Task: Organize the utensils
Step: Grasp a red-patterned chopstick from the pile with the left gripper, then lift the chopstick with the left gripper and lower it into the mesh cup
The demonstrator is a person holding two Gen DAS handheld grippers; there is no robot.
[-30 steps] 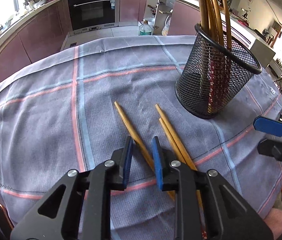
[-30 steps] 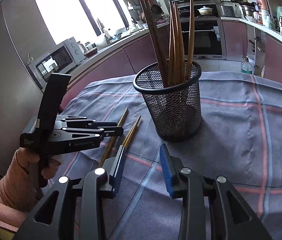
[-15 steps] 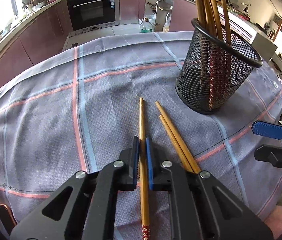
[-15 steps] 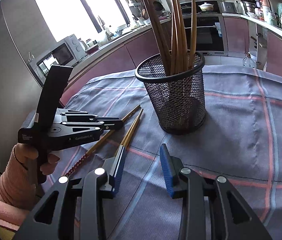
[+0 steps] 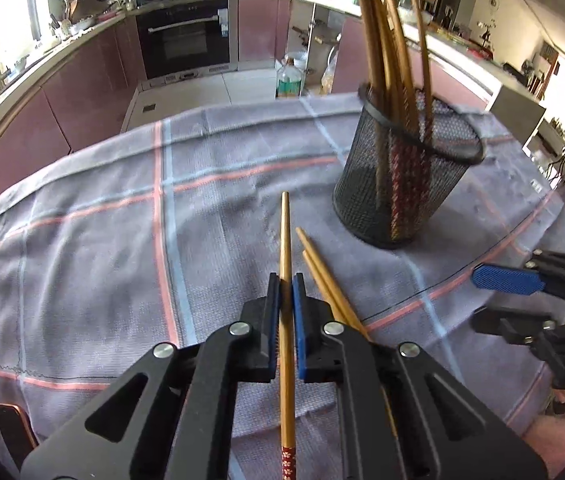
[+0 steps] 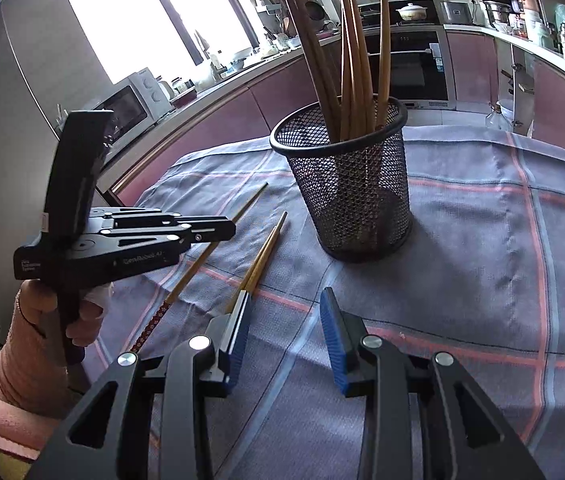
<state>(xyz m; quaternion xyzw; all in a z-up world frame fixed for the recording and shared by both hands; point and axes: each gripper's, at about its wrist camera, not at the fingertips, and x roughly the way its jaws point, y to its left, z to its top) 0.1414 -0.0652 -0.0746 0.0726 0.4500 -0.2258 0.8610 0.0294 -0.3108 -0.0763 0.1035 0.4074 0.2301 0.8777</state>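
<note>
Clamped between the left tool's (image 5: 286, 292) pads, one chopstick (image 5: 285, 240) is held; two chopsticks (image 5: 318, 268) lie just right of it. The right tool (image 6: 284, 312) is kept apart, empty.

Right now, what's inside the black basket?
Several chopsticks stand in the mesh basket, tips up, red patterned ends down. The mesh blurs the bottom, so anything else there is hidden.

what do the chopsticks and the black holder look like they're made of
Chopsticks: probably bamboo or wood, going by the golden-tan colour and light sheen; the handle end carries a red flowered pattern, maybe lacquer or print. Holder: looks like black metal mesh, see-through lattice walls under a solid rolled rim, matte finish.
</note>
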